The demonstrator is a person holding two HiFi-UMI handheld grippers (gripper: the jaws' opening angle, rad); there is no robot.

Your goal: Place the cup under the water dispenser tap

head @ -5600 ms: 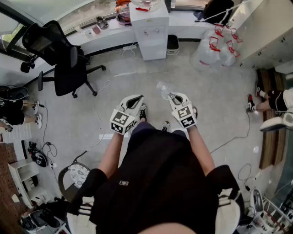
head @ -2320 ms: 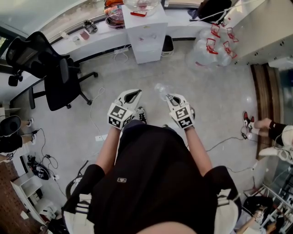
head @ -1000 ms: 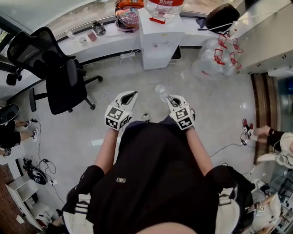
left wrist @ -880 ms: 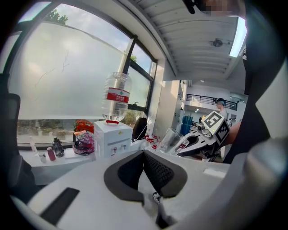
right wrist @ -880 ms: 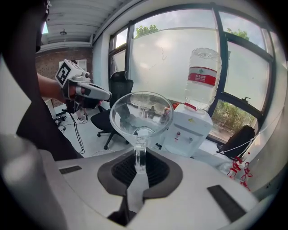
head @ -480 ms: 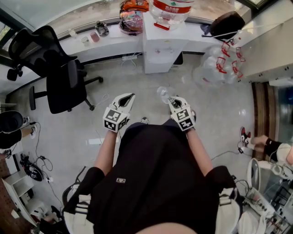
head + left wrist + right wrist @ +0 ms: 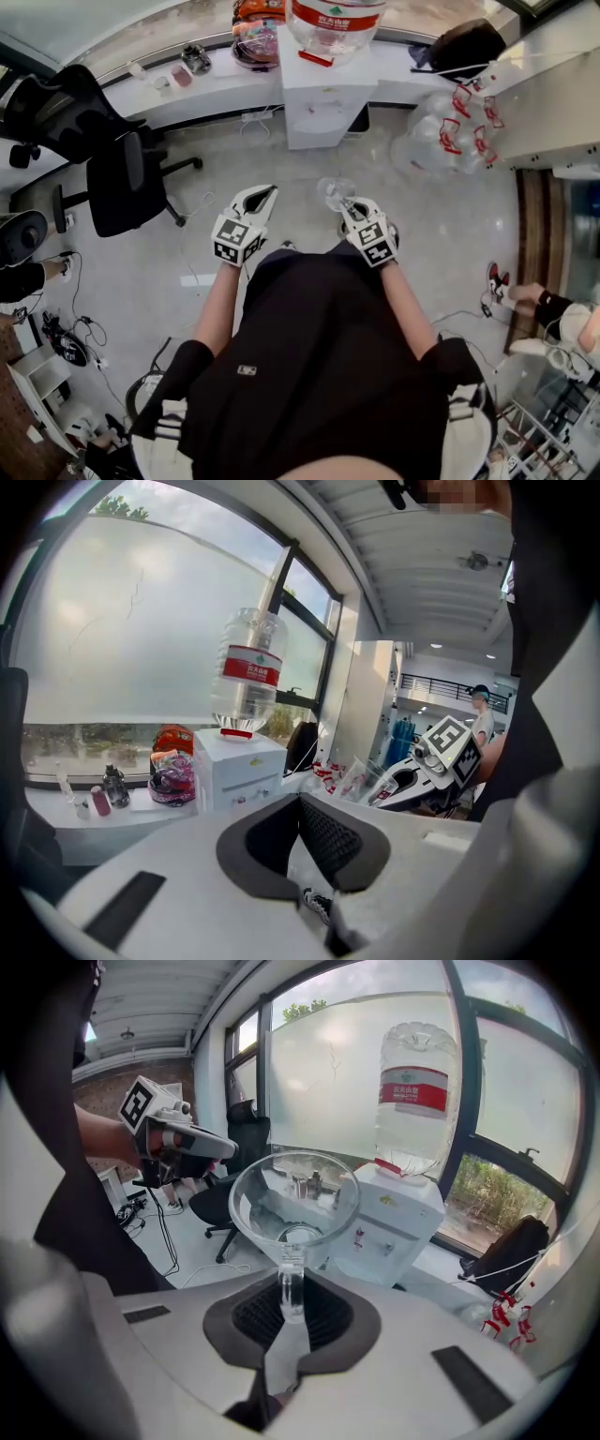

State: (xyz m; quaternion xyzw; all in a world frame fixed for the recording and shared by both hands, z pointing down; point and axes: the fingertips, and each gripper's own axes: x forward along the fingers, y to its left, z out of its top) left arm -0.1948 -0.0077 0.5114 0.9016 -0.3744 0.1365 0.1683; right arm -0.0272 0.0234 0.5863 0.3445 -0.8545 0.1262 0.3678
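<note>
Head view, centre frame: holding cup [image 7: 330, 190] by its stem in right gripper [image 7: 347, 201], jaws pinched narrow on the glass, bowl upright and out front, probably so as to slide under the tap without tipping. Well short of dispenser [image 7: 319, 103] at upper centre. Left gripper [image 7: 260, 193] carried alongside, jaws a little apart, nothing between, likely kept free. Counted: one cup, one dispenser, one bottle [image 7: 335, 19] on it, two grippers.

Black office chair [image 7: 122, 183] (left side), clear jugs [image 7: 441, 131] right.
</note>
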